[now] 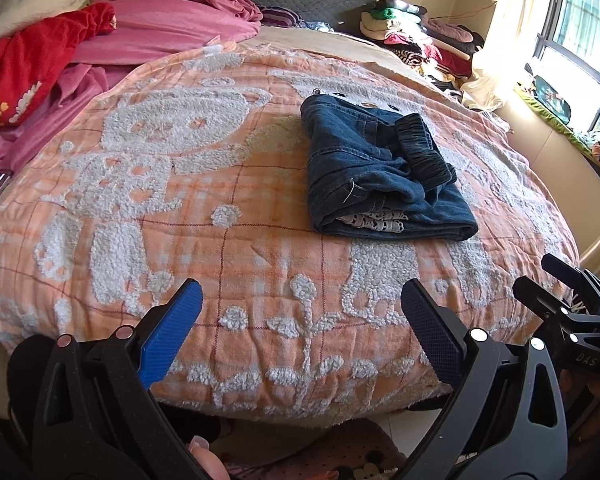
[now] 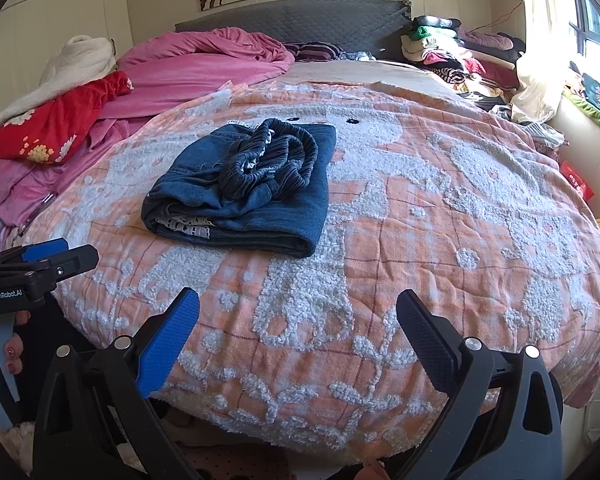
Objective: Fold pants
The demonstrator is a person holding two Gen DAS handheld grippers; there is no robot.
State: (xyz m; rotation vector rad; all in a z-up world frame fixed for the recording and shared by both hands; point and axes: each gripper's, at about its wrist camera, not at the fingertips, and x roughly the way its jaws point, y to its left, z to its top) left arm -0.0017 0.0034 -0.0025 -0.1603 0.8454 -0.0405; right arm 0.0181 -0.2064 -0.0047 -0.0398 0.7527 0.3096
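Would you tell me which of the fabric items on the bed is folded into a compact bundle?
The denim pants; the pink bedding and red blanket lie crumpled beside them.

Matt denim pants point(image 1: 376, 172), tufted blanket point(image 1: 180, 184)

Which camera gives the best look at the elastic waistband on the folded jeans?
The right wrist view: the waistband lies bunched on top, its whole gathered loop visible. The left wrist view shows only one side of it.
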